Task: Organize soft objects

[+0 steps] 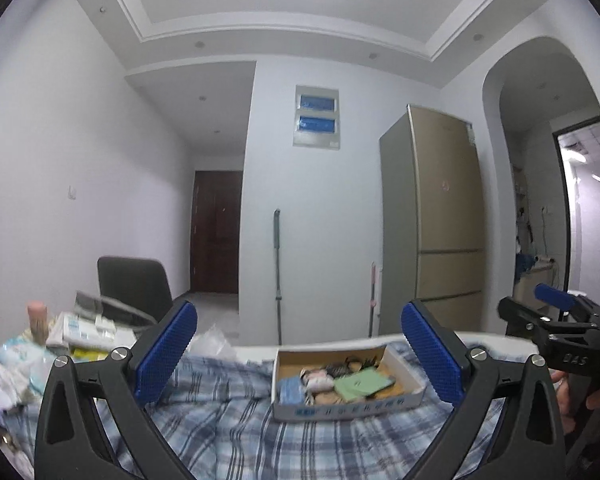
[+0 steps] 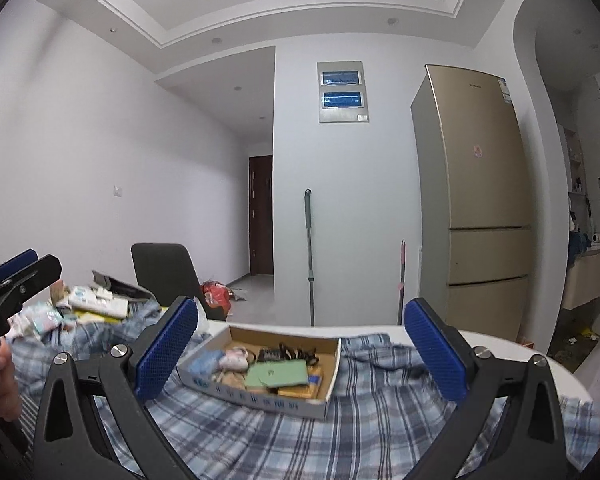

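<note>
A blue and white plaid cloth (image 1: 236,420) (image 2: 380,420) lies spread over the table. On it sits a shallow cardboard box (image 1: 348,404) (image 2: 260,394) holding a green card, a light blue soft item, a pinkish bundle and dark hair ties. My left gripper (image 1: 300,354) is open above the cloth, with the box between and beyond its blue pads. My right gripper (image 2: 300,350) is open too, nothing between its fingers, the box just ahead. Each gripper shows at the edge of the other's view, the right gripper (image 1: 552,312) and the left gripper (image 2: 16,276).
A pile of packets, papers and tissue packs (image 1: 80,336) (image 2: 88,300) crowds the table's left end, beside a dark chair (image 1: 136,284) (image 2: 164,272). Beyond the table edge stand a mop handle (image 1: 277,272), a gold fridge (image 1: 440,216) (image 2: 480,200) and a red bag (image 2: 216,294) on the floor.
</note>
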Available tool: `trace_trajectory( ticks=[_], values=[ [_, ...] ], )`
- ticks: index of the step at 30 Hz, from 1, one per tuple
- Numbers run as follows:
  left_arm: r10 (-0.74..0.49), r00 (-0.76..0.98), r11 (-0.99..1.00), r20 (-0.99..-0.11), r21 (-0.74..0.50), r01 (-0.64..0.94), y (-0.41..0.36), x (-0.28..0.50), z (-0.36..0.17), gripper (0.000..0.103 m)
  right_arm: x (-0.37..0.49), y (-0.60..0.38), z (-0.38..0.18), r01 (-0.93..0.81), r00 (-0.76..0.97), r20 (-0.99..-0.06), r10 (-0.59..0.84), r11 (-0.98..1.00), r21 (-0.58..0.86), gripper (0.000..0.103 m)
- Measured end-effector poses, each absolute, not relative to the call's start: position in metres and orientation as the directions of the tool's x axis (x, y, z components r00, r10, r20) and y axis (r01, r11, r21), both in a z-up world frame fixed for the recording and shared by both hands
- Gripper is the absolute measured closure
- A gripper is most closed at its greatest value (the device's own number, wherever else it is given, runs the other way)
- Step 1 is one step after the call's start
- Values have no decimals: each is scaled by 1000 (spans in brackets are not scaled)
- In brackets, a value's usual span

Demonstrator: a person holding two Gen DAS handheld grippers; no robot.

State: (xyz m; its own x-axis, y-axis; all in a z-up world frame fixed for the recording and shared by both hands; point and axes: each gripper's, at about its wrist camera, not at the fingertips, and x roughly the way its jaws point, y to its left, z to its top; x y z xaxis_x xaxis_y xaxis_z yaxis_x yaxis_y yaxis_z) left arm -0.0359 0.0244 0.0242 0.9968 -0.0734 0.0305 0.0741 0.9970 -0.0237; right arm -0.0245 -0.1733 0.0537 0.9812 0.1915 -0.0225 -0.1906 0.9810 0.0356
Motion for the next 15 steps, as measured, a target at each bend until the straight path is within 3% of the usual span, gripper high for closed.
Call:
trace_trajectory(
  ticks=[5,15],
  values=[
    [-73,997,997,8,-15,73,25,-26,-1,0,-18,-173,24,-189,980,-51,191,981,44,0],
    [-59,998,998,-2,2,59,22,-25,-6,0,-21,-175,19,-164,985,-54,166,986,41,0]
  ],
)
